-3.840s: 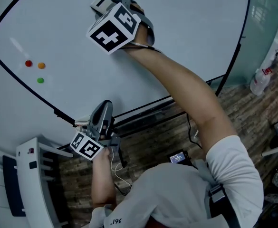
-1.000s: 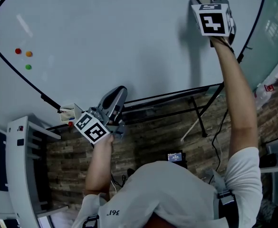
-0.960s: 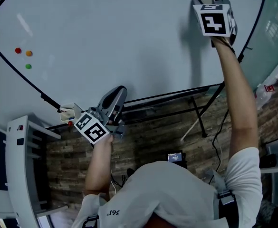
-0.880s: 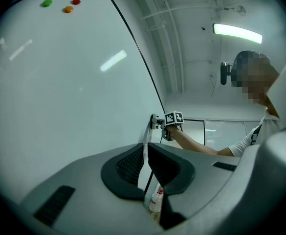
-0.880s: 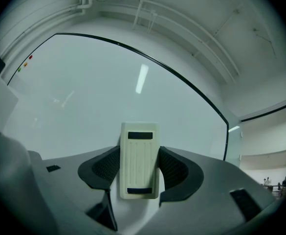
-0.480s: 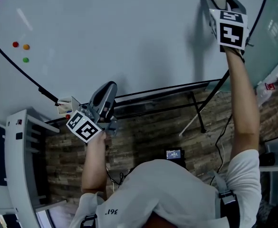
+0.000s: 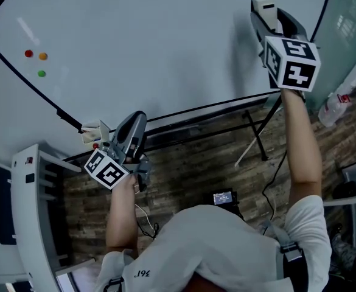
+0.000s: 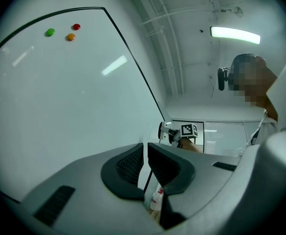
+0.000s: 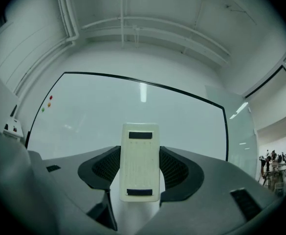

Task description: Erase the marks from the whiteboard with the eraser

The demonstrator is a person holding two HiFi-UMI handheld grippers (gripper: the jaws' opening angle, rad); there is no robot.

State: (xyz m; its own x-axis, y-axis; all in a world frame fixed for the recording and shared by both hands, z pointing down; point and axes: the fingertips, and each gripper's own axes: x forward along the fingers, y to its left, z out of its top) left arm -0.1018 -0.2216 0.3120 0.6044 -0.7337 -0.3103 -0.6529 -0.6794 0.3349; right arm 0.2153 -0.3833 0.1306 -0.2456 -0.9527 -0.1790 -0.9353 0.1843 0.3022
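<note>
The whiteboard (image 7: pixel 153 47) fills the upper head view, and I see no pen marks on it. Three round dots, red, orange and green (image 7: pixel 36 61), sit near its left edge. My right gripper (image 7: pixel 269 22) is at the board's right side, shut on a white block eraser (image 7: pixel 264 6). In the right gripper view the eraser (image 9: pixel 140 160) stands upright between the jaws, away from the whiteboard (image 9: pixel 133 111). My left gripper (image 7: pixel 135 121) hangs low by the board's bottom edge, its jaws nearly together with nothing between them (image 8: pixel 145 153).
The board's tray end holds a small box with a red item (image 7: pixel 92 137). A white rack (image 7: pixel 31 212) stands at lower left. Stand legs (image 7: pixel 257 132) cross the wood floor. A spray bottle (image 7: pixel 330 109) and a glass wall are at right.
My right gripper carried the eraser from the board's middle to its right side, then came down and back a little. The left gripper shifted only slightly.
</note>
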